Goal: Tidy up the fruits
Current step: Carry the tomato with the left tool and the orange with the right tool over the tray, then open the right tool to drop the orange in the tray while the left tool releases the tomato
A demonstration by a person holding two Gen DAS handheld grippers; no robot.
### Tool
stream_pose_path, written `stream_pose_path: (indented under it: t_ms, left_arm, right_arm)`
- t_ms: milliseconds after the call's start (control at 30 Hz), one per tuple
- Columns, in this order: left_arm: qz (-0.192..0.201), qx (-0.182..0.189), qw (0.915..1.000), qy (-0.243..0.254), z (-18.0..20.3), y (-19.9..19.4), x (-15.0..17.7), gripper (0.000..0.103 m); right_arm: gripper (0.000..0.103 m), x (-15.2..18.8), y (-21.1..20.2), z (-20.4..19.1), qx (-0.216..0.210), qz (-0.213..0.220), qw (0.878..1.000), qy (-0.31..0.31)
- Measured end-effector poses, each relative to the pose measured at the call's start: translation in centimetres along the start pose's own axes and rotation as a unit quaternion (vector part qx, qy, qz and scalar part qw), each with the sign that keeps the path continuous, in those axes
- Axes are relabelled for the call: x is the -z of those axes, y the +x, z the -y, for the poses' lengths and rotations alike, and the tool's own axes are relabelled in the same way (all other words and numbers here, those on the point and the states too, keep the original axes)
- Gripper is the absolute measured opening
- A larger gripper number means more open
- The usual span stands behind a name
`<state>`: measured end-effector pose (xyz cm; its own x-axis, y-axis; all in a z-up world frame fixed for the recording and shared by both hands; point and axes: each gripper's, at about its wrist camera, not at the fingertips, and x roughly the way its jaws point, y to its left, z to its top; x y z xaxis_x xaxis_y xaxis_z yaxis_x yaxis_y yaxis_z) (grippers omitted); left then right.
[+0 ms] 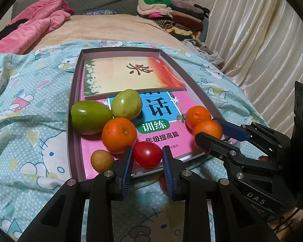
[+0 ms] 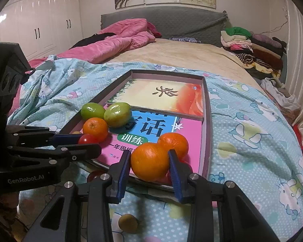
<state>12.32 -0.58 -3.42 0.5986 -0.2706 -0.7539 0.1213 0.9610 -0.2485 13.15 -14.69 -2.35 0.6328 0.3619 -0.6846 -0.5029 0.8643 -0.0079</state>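
Count of items in view, by kind:

- Oranges: three. One (image 1: 119, 135) sits on the left, two on the right (image 1: 198, 116) (image 1: 208, 130).
- Green fruits: two (image 1: 89, 117) (image 1: 126, 103).
- Red tomatoes: one confirmed (image 1: 147, 154); further red fruit beneath the tray edge is partly hidden, count uncertain.
- Small brown round fruits: two, one in the tray (image 1: 102, 160), one on the bedcover (image 2: 128, 222).
- Books: two (image 1: 131, 74) (image 1: 161, 125).
- Shallow tray: one (image 1: 74, 92).
- Grippers: two (image 1: 147, 162) (image 2: 149, 161).

Bed (image 2: 192, 54), grey headboard (image 2: 171, 22), white wardrobe (image 2: 40, 26), cream curtains (image 1: 252, 40)
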Motion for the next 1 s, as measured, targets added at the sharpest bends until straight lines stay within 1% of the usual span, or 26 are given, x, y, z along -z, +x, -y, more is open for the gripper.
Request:
stream_pose_path:
  t_ms: [900, 1000]
  left_arm:
    - [-0.004, -0.007, 1.0000, 0.000, -0.28, -0.01, -0.06, 0.030]
    - [-0.004, -0.008, 1.0000, 0.000, -0.23, -0.02, -0.10, 0.031]
  right_arm:
    - [0.038, -0.13, -0.35, 0.08, -0.012, 0.004, 1.000, 0.011]
    - [0.038, -0.17, -0.46, 0.11, -0.013, 0.005, 1.000, 0.013]
